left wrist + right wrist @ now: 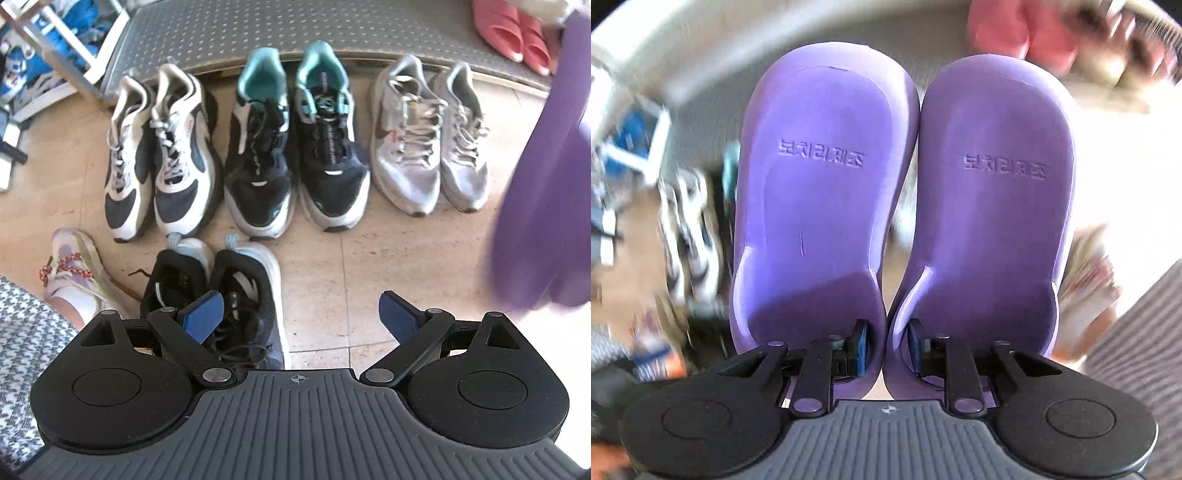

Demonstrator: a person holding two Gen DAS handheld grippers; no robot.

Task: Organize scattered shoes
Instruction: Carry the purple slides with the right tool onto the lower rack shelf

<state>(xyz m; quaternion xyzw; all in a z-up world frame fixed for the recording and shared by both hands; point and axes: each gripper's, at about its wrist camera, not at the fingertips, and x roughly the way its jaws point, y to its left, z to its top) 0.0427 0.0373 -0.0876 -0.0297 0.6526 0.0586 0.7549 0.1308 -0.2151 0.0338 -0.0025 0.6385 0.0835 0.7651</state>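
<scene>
Over tiled floor [332, 266], right tool [886, 350] points down, pinching purple slippers [827, 177].

beige tiled floor [332, 280] carries three sneaker pairs [295, 140] in a row, another pair [236, 288] nearer.

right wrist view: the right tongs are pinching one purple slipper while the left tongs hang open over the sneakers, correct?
Not quite: the right tongs pinch two purple slippers together, one pad inside each, squeezing their touching inner walls, as the right wrist view shows. The rest holds: the left tongs hang open over the sneakers.
</scene>
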